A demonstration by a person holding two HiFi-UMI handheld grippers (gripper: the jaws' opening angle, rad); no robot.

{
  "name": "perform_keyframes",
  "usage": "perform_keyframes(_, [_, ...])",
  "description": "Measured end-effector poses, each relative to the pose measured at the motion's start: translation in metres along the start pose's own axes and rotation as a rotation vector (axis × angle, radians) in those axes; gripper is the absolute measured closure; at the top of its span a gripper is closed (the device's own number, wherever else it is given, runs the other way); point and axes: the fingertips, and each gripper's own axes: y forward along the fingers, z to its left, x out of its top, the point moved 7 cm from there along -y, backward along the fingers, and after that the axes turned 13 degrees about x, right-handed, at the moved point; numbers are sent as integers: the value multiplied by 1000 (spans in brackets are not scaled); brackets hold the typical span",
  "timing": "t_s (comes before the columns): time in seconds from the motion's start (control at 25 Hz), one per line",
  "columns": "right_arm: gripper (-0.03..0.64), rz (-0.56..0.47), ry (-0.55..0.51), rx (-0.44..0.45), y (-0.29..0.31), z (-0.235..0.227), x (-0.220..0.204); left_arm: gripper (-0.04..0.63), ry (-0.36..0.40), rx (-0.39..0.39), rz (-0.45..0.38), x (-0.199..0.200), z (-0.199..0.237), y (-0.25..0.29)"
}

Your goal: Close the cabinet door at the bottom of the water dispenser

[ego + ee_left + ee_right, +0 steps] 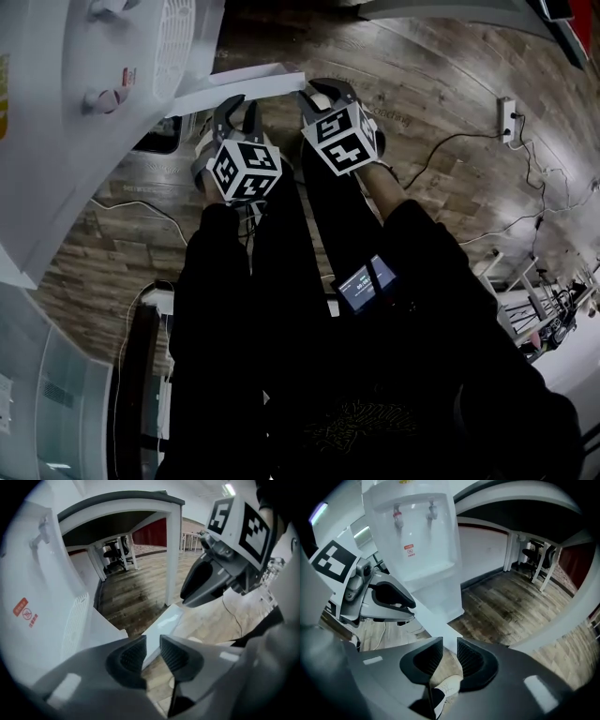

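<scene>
The white water dispenser (pixel 75 103) stands at the upper left of the head view, its two taps (pixel 412 513) showing in the right gripper view. Its bottom cabinet door (pixel 246 82) stands swung out over the wooden floor. Both grippers point down at the door's upper edge. My left gripper (pixel 237 105) is near the door's middle, and its jaws (pixel 151 651) stand a little apart with the door's edge (pixel 161 625) showing in the gap. My right gripper (pixel 323 92) is at the door's free end. Its jaws (pixel 450 656) are apart too, the white door (pixel 433 630) running down toward them.
A socket block (pixel 507 117) with trailing cables lies on the floor at the right. A white desk leg (pixel 173 559) and an office chair (pixel 112 555) stand beyond the door. The person's shoe (pixel 445 686) is under the right gripper. A small screen (pixel 366 283) sits on the forearm.
</scene>
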Motion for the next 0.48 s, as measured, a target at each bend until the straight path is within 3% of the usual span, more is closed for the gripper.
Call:
perform_keyframes(0.2, [523,63,3,11,15,-4,-11,483,61,-21,-14,2,-10,9])
perform_keyframes(0.48, [518,163,-128,-7,31,-2,-23,453,130,-57,12,-2,-21,21])
